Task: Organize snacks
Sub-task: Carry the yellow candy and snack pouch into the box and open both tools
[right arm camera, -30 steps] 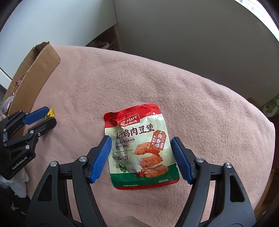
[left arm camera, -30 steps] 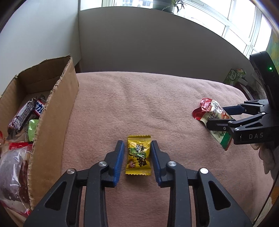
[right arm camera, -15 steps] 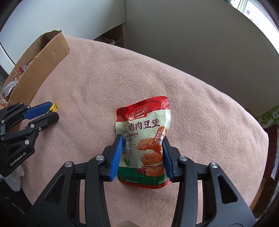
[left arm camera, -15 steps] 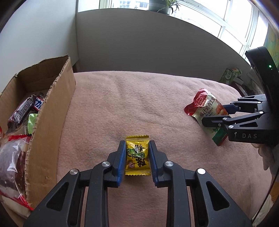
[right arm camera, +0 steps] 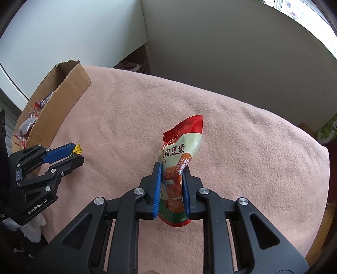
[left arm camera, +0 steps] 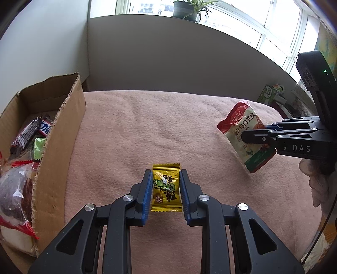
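on the pink blanket (left arm camera: 130,130): two loose snacks are visible, one per gripper; the blanket covers the whole work surface.
left gripper (left arm camera: 166,179): its two blue-padded fingers (left arm camera: 147,189) are clenched on the sides of one yellow candy packet (left arm camera: 167,187); in the right wrist view the same gripper (right arm camera: 74,152) shows only a yellow corner of the packet (right arm camera: 77,149) sticking out past the tips.
yellow candy packet: one; it sits flat between the pads, near the middle of the blanket and close to the right wall of the box; whether it touches the blanket cannot be told.
right gripper (right arm camera: 171,175): its two blue pads (right arm camera: 157,187) are squeezed against one red, white and green snack pouch (right arm camera: 179,151), gripping the lower half.
snack pouch: one; it is pinched narrow between the pads, its red top edge pointing up and away; in the left wrist view the pouch (left arm camera: 242,130) hangs tilted in the right gripper (left arm camera: 244,134) over the right part of the blanket.
cardboard box (left arm camera: 61,147): one, open on top, at the left edge of the blanket; also seen at the left in the right wrist view (right arm camera: 63,101).
box contents: one dark chocolate bar (left arm camera: 29,132), one small green packet (left arm camera: 39,147), one clear bag with red trim (left arm camera: 14,196); others are hidden.
window sill: one potted plant (left arm camera: 189,9).
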Available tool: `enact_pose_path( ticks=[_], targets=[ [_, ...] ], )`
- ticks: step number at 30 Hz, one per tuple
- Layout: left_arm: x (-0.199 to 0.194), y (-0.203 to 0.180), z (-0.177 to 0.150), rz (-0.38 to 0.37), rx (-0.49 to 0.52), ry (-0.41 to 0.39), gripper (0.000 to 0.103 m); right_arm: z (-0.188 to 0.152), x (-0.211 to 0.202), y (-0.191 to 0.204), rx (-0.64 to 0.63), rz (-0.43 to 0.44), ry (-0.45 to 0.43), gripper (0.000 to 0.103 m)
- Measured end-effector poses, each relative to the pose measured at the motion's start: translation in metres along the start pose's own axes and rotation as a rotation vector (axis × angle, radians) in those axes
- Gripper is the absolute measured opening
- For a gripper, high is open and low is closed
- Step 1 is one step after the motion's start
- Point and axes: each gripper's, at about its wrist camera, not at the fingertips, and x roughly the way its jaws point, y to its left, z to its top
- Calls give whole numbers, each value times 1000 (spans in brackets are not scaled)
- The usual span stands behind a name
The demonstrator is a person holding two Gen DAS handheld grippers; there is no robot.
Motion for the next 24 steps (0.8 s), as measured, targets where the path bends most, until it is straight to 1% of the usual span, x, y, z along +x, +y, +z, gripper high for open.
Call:
enact_pose_path(
  ticks=[3,5,8,12,18,24],
  targets=[
    [-7,3,0,-8,-5,-11,23,1,-8,-4,16,-7,-23,17],
    [-14,5,-1,-12,-4,-22,23,4,-13,-4,22,16,-31,17],
    [-27,10,-1,-20,-8,-43,23,13,-17,6,11,16,-52,17],
    [-46,19,-2,-18,-11,-75,23,25,-28,18,1,46,-76,17],
    [-83,36,-3,5,-10,-131,23,43,-42,55,-39,97,-118,17],
    [-109,67,-2,60,-24,-181,23,67,-46,103,-94,167,-151,17]
  ],
)
